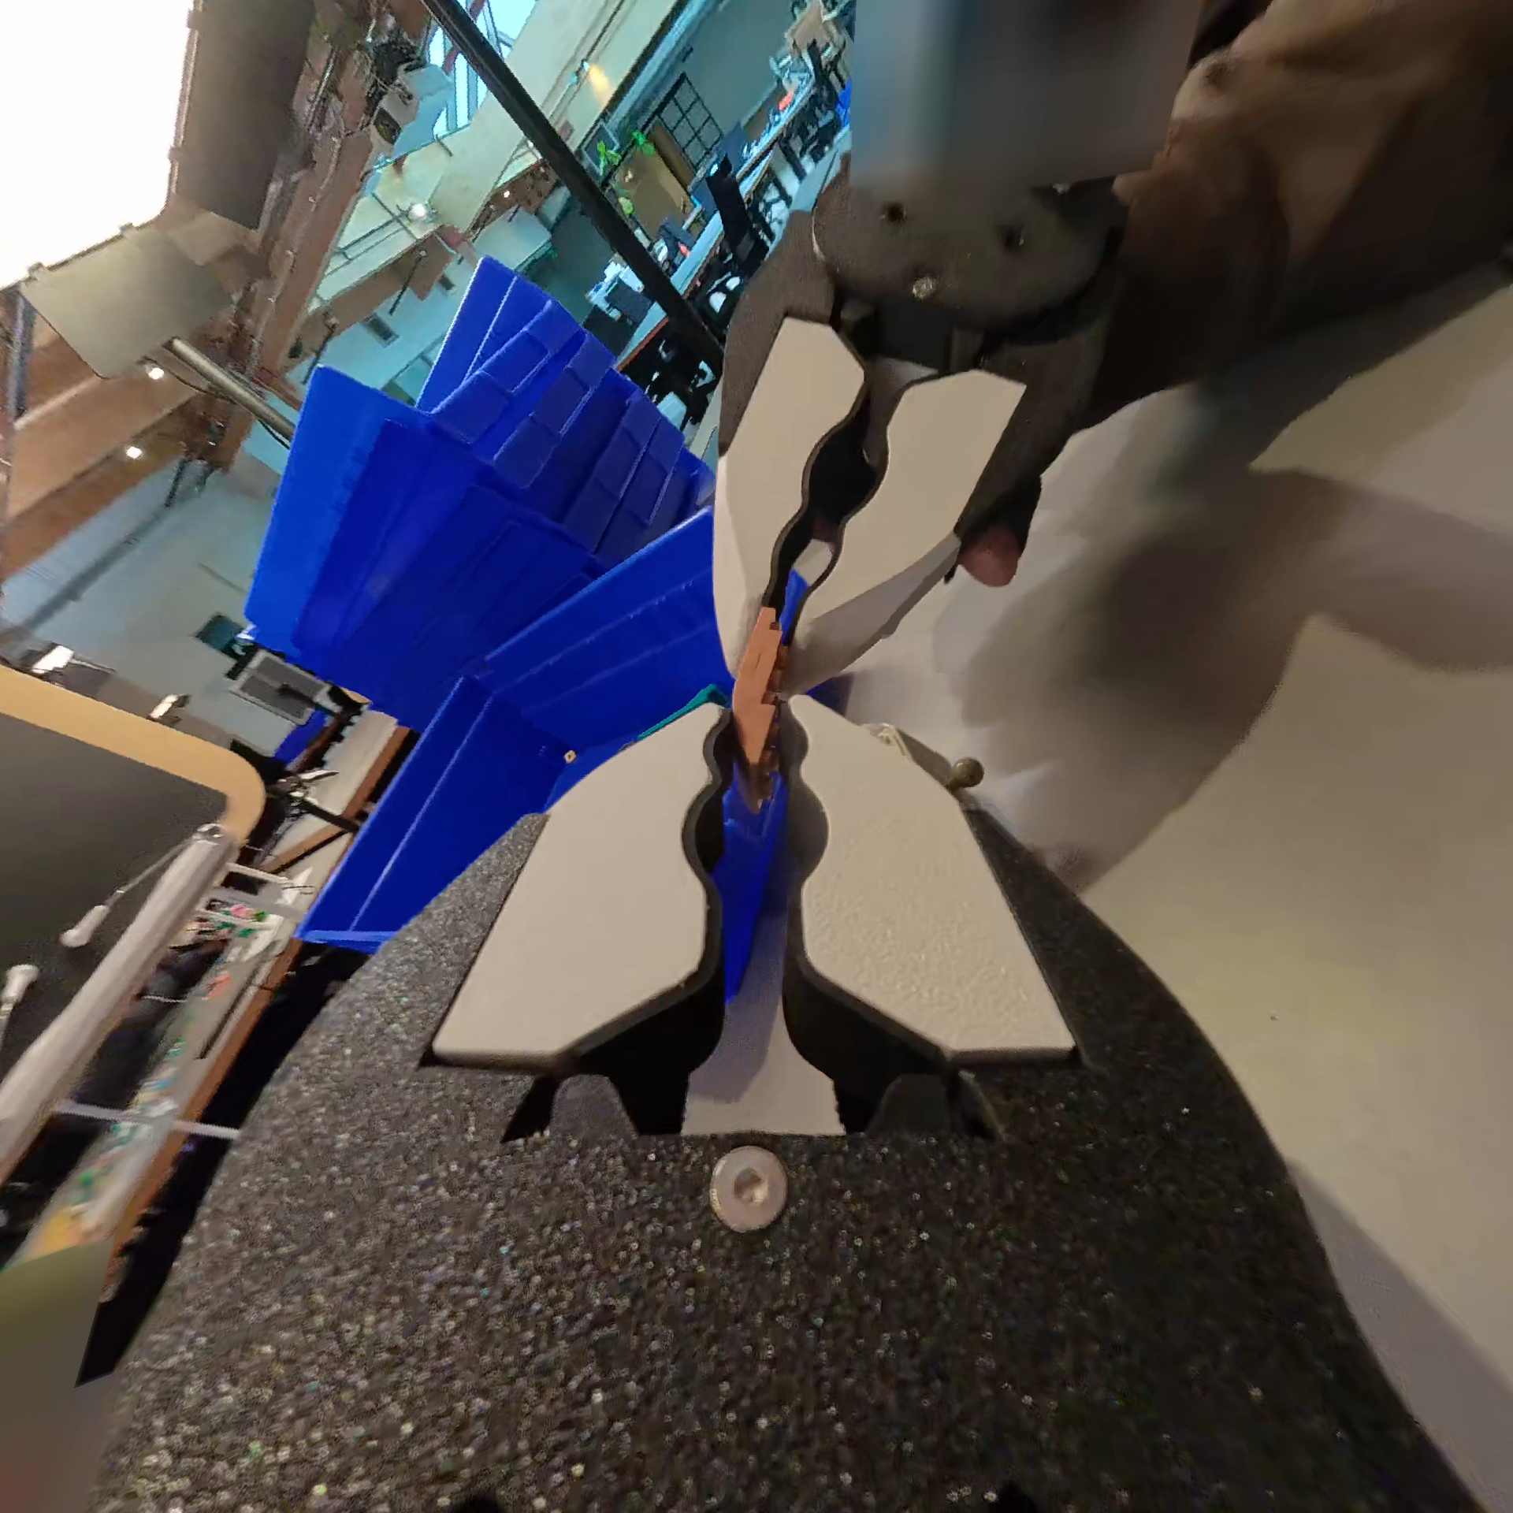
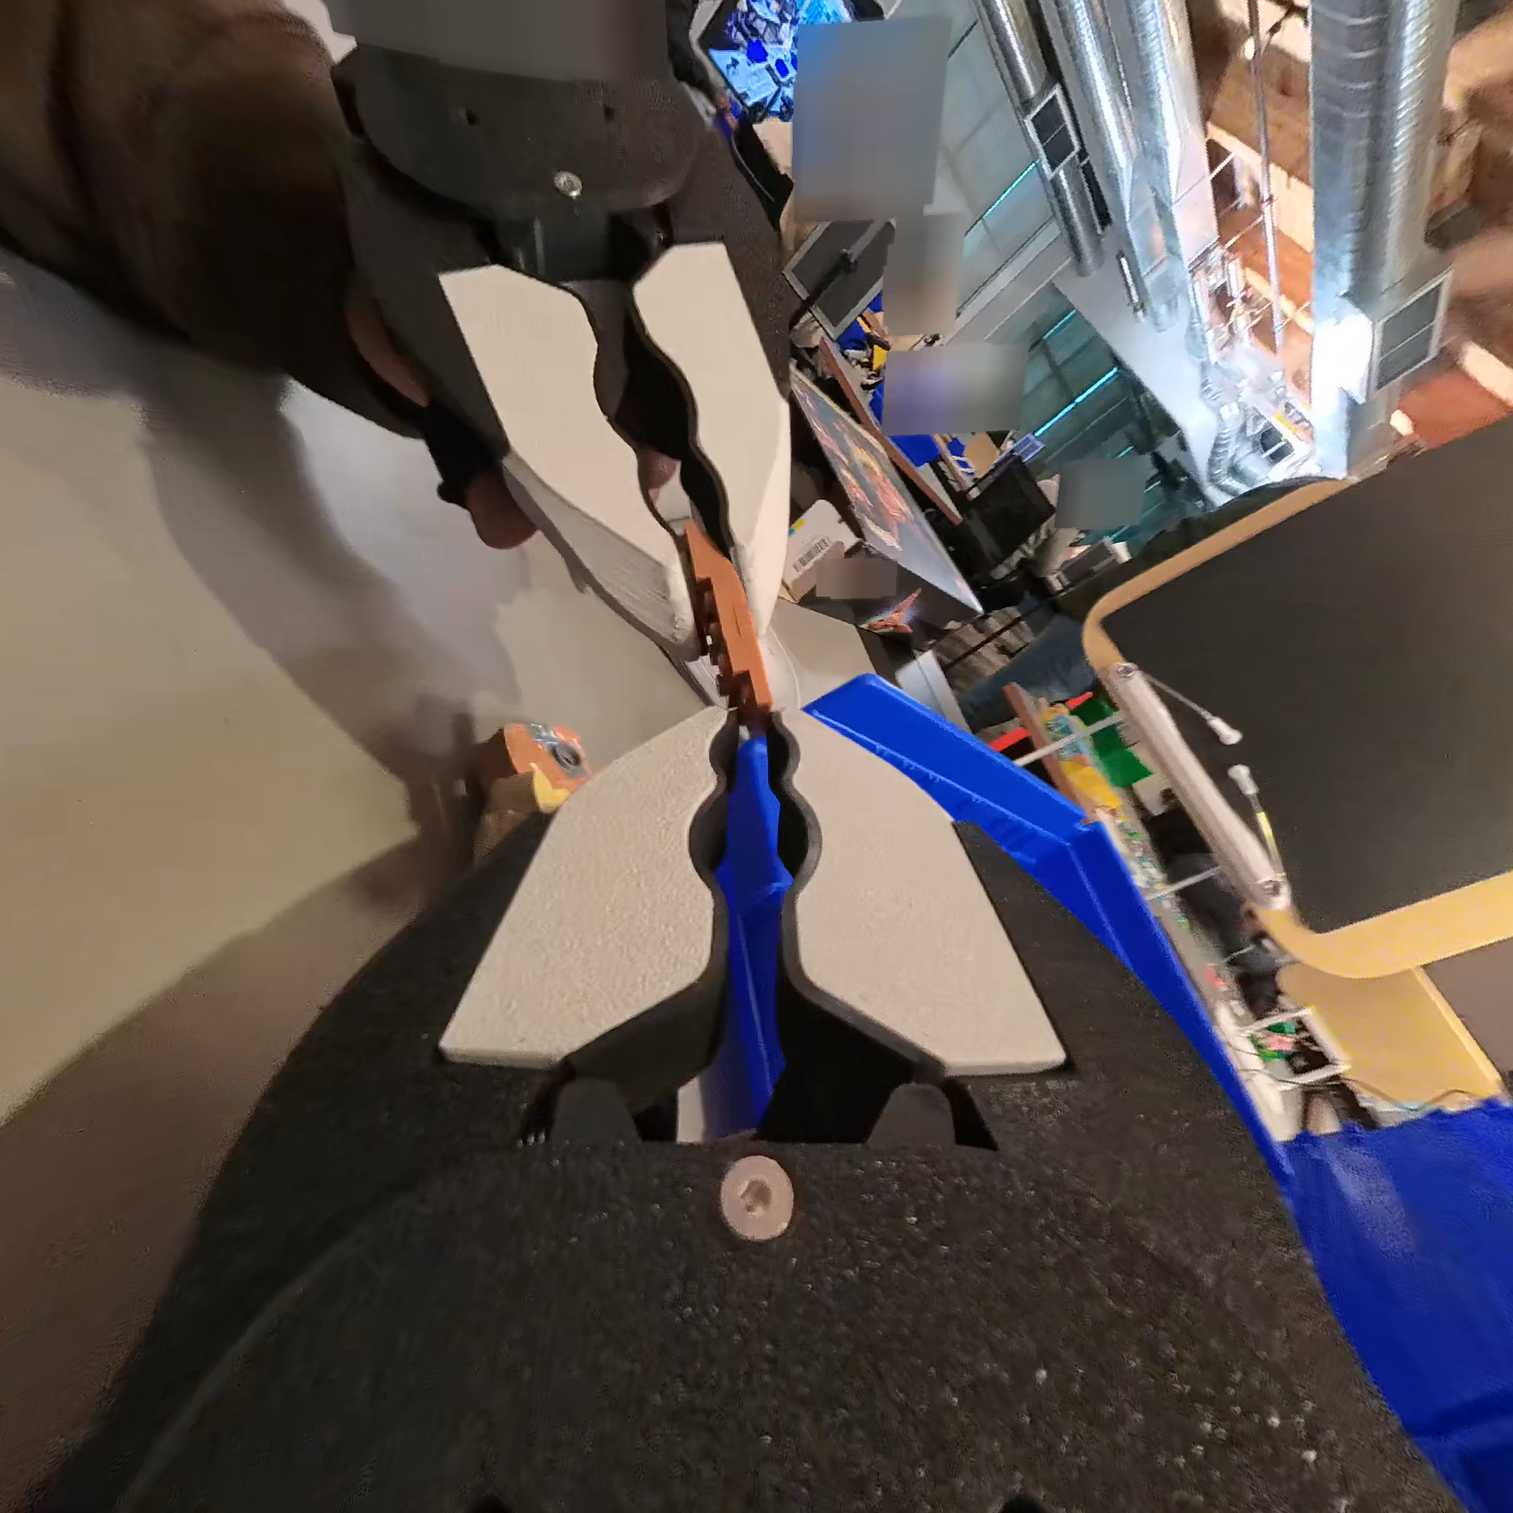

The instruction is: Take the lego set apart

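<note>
Both grippers — left gripper (image 1: 757, 720), right gripper (image 2: 749, 716) — pinch 1 brown studded plate (image 1: 755, 696) at their fingertips.

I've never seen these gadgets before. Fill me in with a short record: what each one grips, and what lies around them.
left jaws: closed on one end of a flat brown studded toy-brick plate
right jaws: closed on the other end of the same plate
position: tip to tip, facing each other, plate bridging them
behind: stacked blue plastic bins
below: pale grey tabletop
nearby: small orange-brown piece with a metal fitting on the tabletop
</note>
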Motion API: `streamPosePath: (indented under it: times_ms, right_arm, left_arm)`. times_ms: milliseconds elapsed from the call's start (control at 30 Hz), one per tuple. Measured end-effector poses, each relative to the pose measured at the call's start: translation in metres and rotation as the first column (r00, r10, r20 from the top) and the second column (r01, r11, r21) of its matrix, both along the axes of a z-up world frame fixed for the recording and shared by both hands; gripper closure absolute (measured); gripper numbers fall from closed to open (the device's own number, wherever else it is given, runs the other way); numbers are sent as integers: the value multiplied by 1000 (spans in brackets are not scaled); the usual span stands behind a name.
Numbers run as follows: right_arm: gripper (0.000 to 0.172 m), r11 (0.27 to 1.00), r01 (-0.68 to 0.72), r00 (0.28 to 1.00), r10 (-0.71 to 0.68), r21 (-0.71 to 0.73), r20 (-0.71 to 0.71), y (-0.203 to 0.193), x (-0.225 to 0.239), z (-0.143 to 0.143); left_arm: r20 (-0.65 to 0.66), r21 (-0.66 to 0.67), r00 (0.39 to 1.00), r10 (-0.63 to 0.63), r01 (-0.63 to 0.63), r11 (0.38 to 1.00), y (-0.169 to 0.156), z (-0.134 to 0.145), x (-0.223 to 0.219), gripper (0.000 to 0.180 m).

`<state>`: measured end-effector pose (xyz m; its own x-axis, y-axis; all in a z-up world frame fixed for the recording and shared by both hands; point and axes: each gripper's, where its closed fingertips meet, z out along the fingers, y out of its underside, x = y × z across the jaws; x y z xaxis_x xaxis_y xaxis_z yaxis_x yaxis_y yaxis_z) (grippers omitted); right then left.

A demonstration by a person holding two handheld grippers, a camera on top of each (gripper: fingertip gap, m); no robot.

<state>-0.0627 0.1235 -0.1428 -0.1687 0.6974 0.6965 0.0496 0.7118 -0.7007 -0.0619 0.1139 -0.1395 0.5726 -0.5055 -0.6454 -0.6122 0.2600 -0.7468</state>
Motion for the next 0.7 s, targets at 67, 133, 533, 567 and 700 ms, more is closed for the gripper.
streamPosePath:
  times_ms: [67, 133, 533, 567, 700]
  right_arm:
    - [164, 998, 11, 1000, -10, 57, -16, 0, 0, -1]
    - [161, 994, 22, 999, -20, 103, -26, 1, 0, -1]
    - [166, 996, -85, 992, 86, -13, 90, -8, 7, -13]
    - [166, 994, -93, 988, 99, -58, 115, -9, 7, -14]
    - [167, 960, -98, 972, 149, -263, 182, -10, 7, -15]
  left_arm:
    - [-41, 28, 999, 10, -9, 1000, 0, -1, 0, 170]
    - [-80, 48, 997, 20, -16, 999, 0, -2, 1, 171]
    - [-245, 126, 969, 18, 13, 992, -6, -9, 7, 170]
    - [-262, 134, 965, 21, 14, 991, -6, -10, 7, 170]
    - [-331, 181, 943, 40, 22, 983, -7, -11, 8, 170]
